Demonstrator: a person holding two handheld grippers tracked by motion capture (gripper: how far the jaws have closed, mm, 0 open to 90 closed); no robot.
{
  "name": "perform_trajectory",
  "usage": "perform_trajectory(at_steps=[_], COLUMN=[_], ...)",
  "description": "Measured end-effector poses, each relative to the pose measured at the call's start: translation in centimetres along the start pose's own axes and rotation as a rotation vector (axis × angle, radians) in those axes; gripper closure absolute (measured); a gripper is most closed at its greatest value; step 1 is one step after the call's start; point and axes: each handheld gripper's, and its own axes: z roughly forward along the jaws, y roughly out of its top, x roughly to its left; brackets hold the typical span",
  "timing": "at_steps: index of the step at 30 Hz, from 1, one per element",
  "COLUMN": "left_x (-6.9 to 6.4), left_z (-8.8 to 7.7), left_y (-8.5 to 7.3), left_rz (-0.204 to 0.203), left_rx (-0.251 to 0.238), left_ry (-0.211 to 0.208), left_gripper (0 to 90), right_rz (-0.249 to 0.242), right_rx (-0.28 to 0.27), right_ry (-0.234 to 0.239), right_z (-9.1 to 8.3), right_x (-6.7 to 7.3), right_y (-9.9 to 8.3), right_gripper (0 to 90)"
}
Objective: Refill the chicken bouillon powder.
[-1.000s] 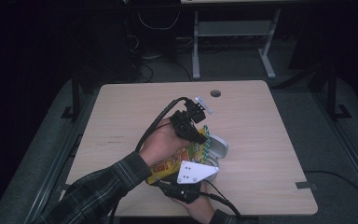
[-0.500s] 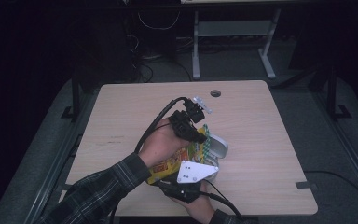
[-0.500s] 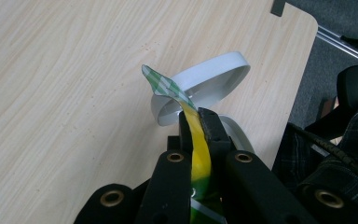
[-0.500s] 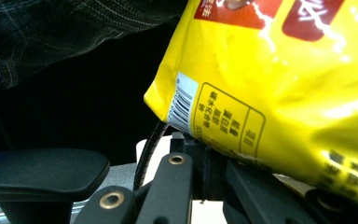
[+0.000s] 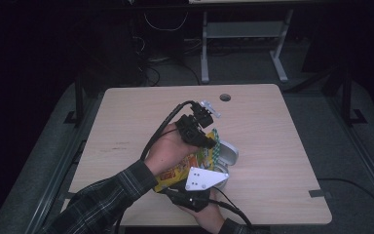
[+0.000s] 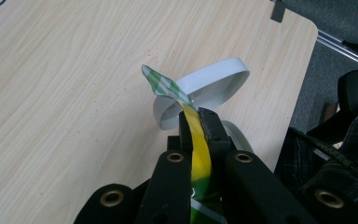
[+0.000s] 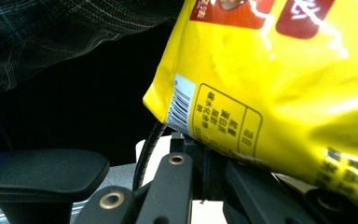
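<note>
Nothing has shifted over the last second: your two hands sit where they were, the bag hangs at the same angle, and neither claw has let go or tightened. That makes this a held pause with the hard part already set up.

Your left claw (image 6: 199,122) is closed on the top edge of the yellow snack bag (image 5: 182,165). In the left gripper view the thin strip of yellow film runs up between the two black jaws, and the green-checked corner (image 6: 161,84) of the seal sticks out just past the tips. Right beyond those tips, and slightly below them, lies the white bowl (image 6: 205,91), tipped so its open mouth faces the claw.

Your right claw (image 7: 200,154) is clamped on the bottom edge of the same bag. In the right gripper view the printed yellow film, with its barcode panel (image 7: 182,105), rises straight above the jaws. In the high view this claw sits under its grey plate at the near edge of the surface (image 5: 272,146), with the bag stretched between it and the left claw (image 5: 209,141) farther up.

So the bag is off the surface, pinned at both ends, with the bowl just beside it on the far side of the left claw. To my eye the grips look firm enough to pull the seal apart or tip the bag toward the bowl. The seal still looks unbroken, though I cannot tell for certain. The film is slick, so watch for it sliding out of the left jaws once you pull.
</note>
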Motion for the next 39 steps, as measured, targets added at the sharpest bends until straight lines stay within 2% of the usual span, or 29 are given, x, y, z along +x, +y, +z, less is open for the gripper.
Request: perform_trajectory(at_steps=[39], left_x=[-0.25], left_z=[0.17], left_y=[0.13], left_rz=[0.005], left_rx=[0.010], left_ry=[0.006], left_gripper=[90.0], right_rz=[0.015], right_rx=[-0.011], right_ry=[0.002], right_z=[-0.06], right_x=[0.05], right_y=[0.15], right_gripper=[90.0])
